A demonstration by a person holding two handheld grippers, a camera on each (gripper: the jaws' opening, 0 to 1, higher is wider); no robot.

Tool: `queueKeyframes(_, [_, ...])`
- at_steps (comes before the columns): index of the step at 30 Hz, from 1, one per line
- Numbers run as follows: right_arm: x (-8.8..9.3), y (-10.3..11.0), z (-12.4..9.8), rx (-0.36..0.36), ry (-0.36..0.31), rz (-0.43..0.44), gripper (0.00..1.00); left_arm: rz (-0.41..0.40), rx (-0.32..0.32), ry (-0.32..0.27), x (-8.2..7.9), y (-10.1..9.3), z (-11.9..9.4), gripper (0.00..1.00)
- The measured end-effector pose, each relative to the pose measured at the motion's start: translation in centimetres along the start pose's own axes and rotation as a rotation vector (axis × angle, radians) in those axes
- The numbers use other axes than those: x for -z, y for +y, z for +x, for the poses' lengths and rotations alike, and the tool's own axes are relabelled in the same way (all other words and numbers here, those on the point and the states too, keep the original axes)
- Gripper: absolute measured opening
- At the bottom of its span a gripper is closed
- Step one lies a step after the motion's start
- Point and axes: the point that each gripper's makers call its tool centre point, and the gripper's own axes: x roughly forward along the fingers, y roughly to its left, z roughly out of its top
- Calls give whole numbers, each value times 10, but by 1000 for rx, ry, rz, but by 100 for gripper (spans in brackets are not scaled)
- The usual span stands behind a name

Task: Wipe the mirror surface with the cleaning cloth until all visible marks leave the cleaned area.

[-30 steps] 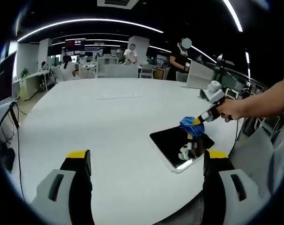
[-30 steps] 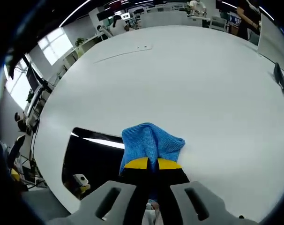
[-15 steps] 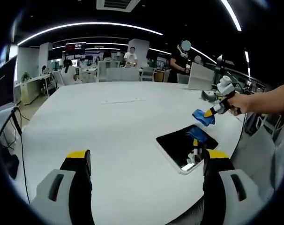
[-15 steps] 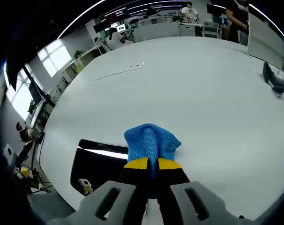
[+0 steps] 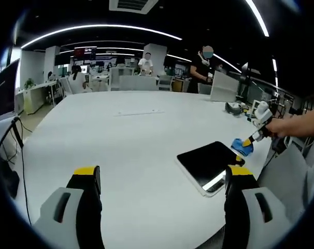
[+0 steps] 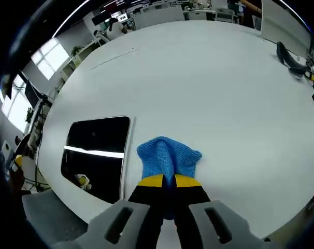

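We see the mirror (image 5: pixel 210 166) lying flat on the white tabletop (image 5: pixel 120 140), near its front edge — a dark rectangular slab with a pale rim, reflecting a ceiling light as a bright streak. In the right gripper view the mirror (image 6: pixel 96 154) sits to the left of the cloth (image 6: pixel 167 158), just beside it but apart; the blue cloth is bunched up and hangs over bare tabletop (image 6: pixel 214 88) rather than over the glass. The right gripper (image 6: pixel 167 181) has its yellow-tipped fingers (image 6: pixel 153 181) pressed together on the cloth, with no gap between them. From the left gripper view we see that same right gripper (image 5: pixel 248 141) held in a hand (image 5: pixel 281 127) that reaches in from the right, the cloth (image 5: pixel 242 147) at its tip just off the mirror's far right corner. The left gripper (image 5: pixel 162 179) has its fingers (image 5: pixel 87 181) spread wide and holds nothing; it sits back from the mirror, above the near part of the tabletop. A dark object (image 6: pixel 291 59) lies well apart on the tabletop's far side — we cannot tell what it is.
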Motion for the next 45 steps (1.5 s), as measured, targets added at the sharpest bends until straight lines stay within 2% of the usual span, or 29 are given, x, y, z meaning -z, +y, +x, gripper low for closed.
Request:
queueKeyframes(5, [0, 3, 3, 14, -13, -16, 0, -3, -2, -8, 0, -3, -2, 99])
queueKeyframes(7, [0, 4, 2, 21, -22, -38, 1, -6, -4, -7, 2, -3, -4, 99])
queueKeyframes(12, [0, 5, 2, 13, -55, -25, 3, -49, -11, -9, 11, -4, -7, 99])
queueKeyframes(14, [0, 9, 1, -2, -71, -17, 8, -47, 0, -6, 13, -9, -9, 99])
queueKeyframes(16, [-2, 16, 2, -47, -90, 7, 16, -28, 4, -1, 14, -11, -12, 99])
queueKeyframes(18, [-10, 24, -4, -94, -150, -6, 25, -32, -3, -6, 13, -8, -12, 99])
queueKeyframes(20, [-5, 20, -11, -76, -134, -15, 29, -64, -1, -103, -3, -7, -14, 99])
queueKeyframes(21, [-11, 22, -16, -101, -175, -44, 31, -63, -5, -134, -9, -5, -16, 99])
queueKeyframes(22, [-14, 22, -20, -100, -195, -55, 36, -57, -3, -115, -6, -5, -16, 99])
queueKeyframes(24, [-23, 21, -31, -114, -259, -122, 54, -40, 13, -80, -1, -5, -15, 99])
queueKeyframes(25, [-26, 18, -37, -100, -291, -156, 66, -31, 16, -56, 1, -4, -15, 99])
queueKeyframes(26, [-28, 15, -41, -87, -314, -181, 83, -33, 20, -43, 2, -3, -15, 99])
queueKeyframes(27, [-32, 15, -45, -99, -360, -206, 93, -41, 32, -30, 3, -3, -15, 99])
queueKeyframes(28, [-30, 14, -49, -116, -389, -206, 99, -41, 34, -42, -1, -3, -16, 99])
queueKeyframes(31, [-16, 12, -55, -176, -410, -198, 98, -7, 45, -32, -1, -5, -17, 99])
queueKeyframes(33, [-8, 4, -57, -166, -434, -226, 98, 3, 49, -3, 6, -5, -17, 99])
queueKeyframes(35, [-7, -2, -63, -147, -494, -278, 98, -14, 64, -9, 9, -6, -19, 99])
queueKeyframes(36, [-6, -4, -66, -149, -515, -270, 98, -18, 60, -11, 11, -5, -19, 99])
queueKeyframes(40, [7, -9, -71, -155, -509, -239, 98, -7, 31, -2, 18, 3, -20, 99])
queueKeyframes(42, [11, -8, -73, -151, -508, -267, 98, 9, 8, -1, 19, 8, -20, 99])
queueKeyframes(43, [12, -7, -74, -135, -505, -309, 98, 5, 8, -4, 17, 8, -21, 99])
queueKeyframes(45, [11, -5, -79, -131, -519, -314, 98, -7, 10, -17, 15, 9, -23, 99])
